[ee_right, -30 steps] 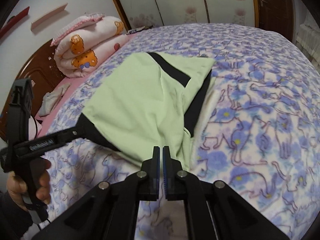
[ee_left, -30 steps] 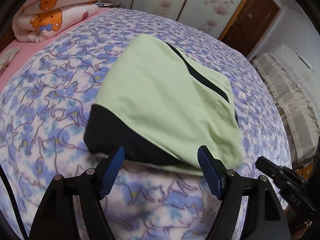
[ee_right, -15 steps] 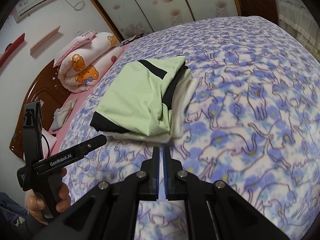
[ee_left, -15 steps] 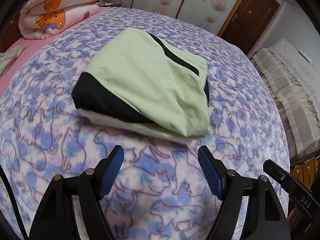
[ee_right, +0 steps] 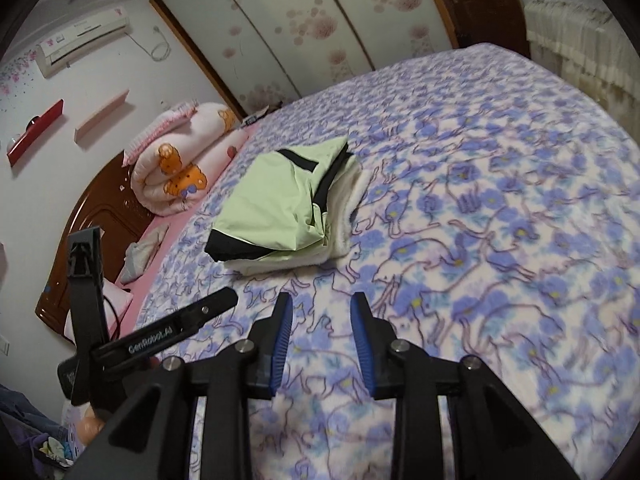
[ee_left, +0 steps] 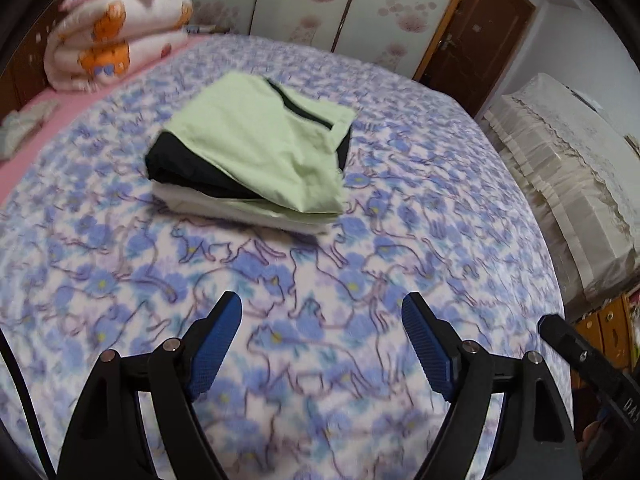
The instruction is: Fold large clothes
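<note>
Now the light-green garment [ee_left: 256, 148] lies folded into a compact stack on the bed [ee_left: 320, 280], its black panels and white lining showing along the near edge. It sits toward the headboard side of the blue cat-print blanket, well apart from both tools. Jaws of the left gripper [ee_left: 322, 340] stand spread wide with nothing between them, hovering over bare blanket. Those of the right gripper [ee_right: 322, 336] are parted too, by a narrower gap, and hold nothing. A rolled pink quilt [ee_right: 180, 164] with orange bears rests by the wooden headboard [ee_right: 96, 216].
</note>
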Motion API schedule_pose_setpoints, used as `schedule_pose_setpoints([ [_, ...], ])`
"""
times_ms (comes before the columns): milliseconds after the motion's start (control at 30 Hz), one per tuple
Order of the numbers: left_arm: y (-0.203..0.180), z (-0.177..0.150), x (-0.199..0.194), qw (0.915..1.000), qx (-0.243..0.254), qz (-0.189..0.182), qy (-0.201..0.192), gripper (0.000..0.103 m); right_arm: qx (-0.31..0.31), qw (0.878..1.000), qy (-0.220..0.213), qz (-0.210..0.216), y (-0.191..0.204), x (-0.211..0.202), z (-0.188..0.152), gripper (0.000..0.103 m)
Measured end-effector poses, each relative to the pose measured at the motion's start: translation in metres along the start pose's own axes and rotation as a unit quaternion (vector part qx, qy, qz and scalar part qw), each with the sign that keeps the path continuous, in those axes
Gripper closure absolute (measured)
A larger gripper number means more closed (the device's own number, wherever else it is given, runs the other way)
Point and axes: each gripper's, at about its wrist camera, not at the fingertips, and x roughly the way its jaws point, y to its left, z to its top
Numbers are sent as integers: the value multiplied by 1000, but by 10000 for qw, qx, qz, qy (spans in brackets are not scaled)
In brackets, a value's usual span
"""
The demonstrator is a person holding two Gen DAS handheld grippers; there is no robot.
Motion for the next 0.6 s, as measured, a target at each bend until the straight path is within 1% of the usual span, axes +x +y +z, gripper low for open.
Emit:
schedule_pose_setpoints([
  [100,-14,-19,-48,9996,169,56,-217,19,-70,9998,-206,-45,15,-47,-12,67],
  [133,-17,-26,-64,9994,189,60,-283,15,-88,9997,-231,-57,19,-58,-16,62],
  [167,-21,-35,-83,9991,208,48,-362,10,-125,9995,-263,-82,25,-74,-21,60],
  [267,-23,-55,-123,9982,207,113,-547,4,-220,9990,-358,-133,35,-107,-36,59],
  [300,-24,-63,-135,9979,186,163,-597,2,-268,9987,-377,-223,39,-116,-42,59],
  [367,-26,-79,-155,9974,163,256,-654,1,-397,9972,-431,-471,44,-131,-55,54],
  [467,-27,-103,-174,9968,225,370,-665,1,-471,9955,-396,-716,46,-145,-80,53],
  [533,-30,-121,-183,9963,294,434,-687,1,-518,9945,-334,-843,46,-148,-94,53],
  [600,-35,-137,-185,9954,369,573,-672,1,-575,9931,-226,-1001,45,-148,-109,53],
])
